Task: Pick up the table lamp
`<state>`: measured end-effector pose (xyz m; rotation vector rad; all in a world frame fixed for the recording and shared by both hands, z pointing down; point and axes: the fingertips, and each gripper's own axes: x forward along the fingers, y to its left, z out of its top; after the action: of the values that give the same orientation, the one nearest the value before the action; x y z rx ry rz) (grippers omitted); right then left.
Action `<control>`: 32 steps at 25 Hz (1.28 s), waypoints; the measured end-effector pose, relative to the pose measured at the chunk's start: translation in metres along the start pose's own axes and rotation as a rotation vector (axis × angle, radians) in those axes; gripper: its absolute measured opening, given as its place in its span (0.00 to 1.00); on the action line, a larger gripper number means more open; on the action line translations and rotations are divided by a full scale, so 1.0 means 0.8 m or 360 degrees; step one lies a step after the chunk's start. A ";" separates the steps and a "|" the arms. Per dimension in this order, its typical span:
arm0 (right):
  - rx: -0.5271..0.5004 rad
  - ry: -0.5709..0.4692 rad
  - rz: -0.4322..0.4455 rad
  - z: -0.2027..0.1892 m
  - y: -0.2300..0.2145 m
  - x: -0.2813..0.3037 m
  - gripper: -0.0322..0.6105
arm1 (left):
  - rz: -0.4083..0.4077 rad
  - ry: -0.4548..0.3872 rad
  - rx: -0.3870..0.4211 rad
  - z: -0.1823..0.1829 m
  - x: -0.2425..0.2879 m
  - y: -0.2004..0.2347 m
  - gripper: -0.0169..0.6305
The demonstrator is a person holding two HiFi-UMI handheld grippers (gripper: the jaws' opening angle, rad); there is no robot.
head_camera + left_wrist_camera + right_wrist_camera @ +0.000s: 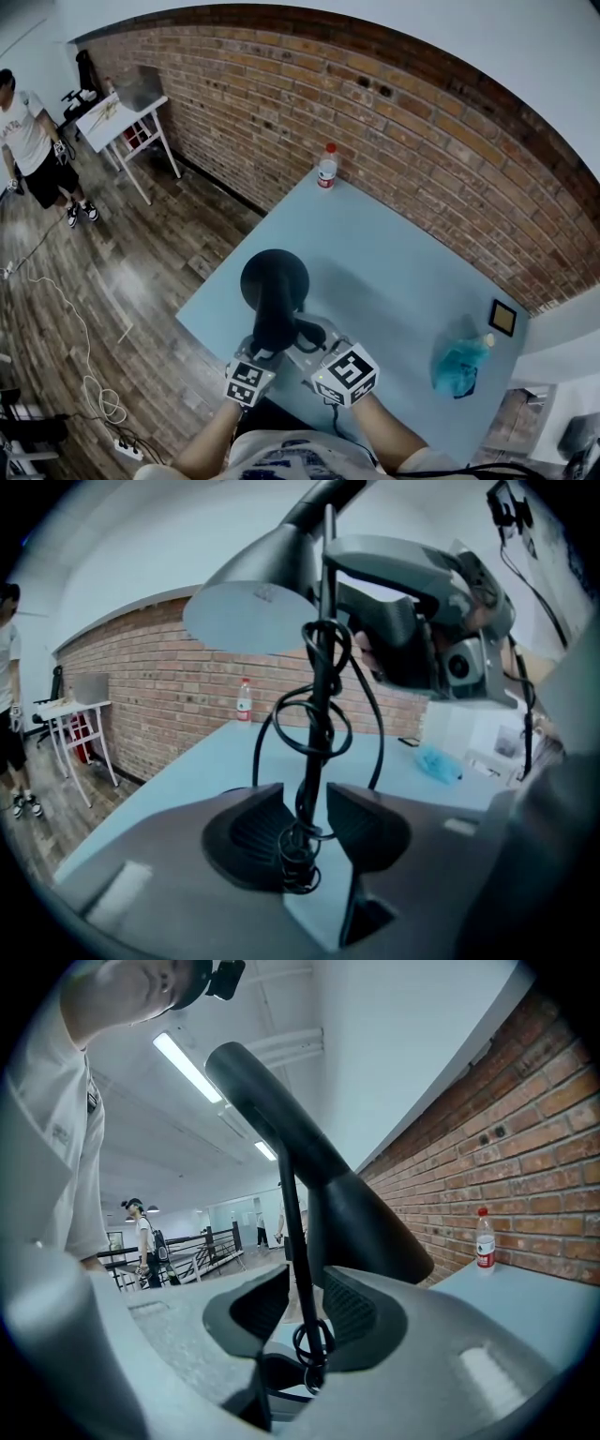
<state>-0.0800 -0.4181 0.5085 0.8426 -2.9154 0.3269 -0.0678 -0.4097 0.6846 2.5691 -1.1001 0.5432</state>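
A black table lamp (275, 278) stands near the front edge of the light-blue table (394, 248), its shade tipped toward the floor side. My left gripper (266, 351) reaches in from the left and my right gripper (306, 349) from the right, both low on the lamp. In the left gripper view the thin stem (319, 714), wound with black cord, stands between the jaws of the left gripper (306, 810) with a gap at each pad. The right gripper (302, 1303) also has the stem (292, 1232) between its jaws, nearer the right pad, not pressed. Both are open.
A water bottle (326, 167) stands at the table's far edge by the brick wall. A blue crumpled cloth (459, 366) and a small black square (502, 317) lie at the right. A person (28, 141), a white side table (122, 112) and floor cables (94, 394) are at the left.
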 end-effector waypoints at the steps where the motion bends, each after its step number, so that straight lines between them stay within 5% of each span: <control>1: -0.0006 0.0003 0.0012 -0.001 0.002 0.001 0.22 | -0.0003 0.0004 -0.0003 -0.001 0.002 0.001 0.24; 7: -0.0015 0.0002 0.0004 -0.005 0.000 0.006 0.13 | -0.0020 -0.0013 -0.0005 -0.002 0.009 -0.001 0.14; 17: -0.0005 -0.0018 -0.0004 -0.005 0.000 0.004 0.12 | -0.0046 -0.0088 -0.0087 -0.004 0.012 0.001 0.14; 32: -0.0008 -0.0072 -0.0056 -0.001 0.000 -0.006 0.11 | 0.0058 -0.0041 0.0078 0.001 0.007 -0.007 0.12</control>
<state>-0.0760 -0.4158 0.5086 0.9107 -2.9374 0.3012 -0.0599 -0.4095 0.6852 2.6096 -1.1579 0.5537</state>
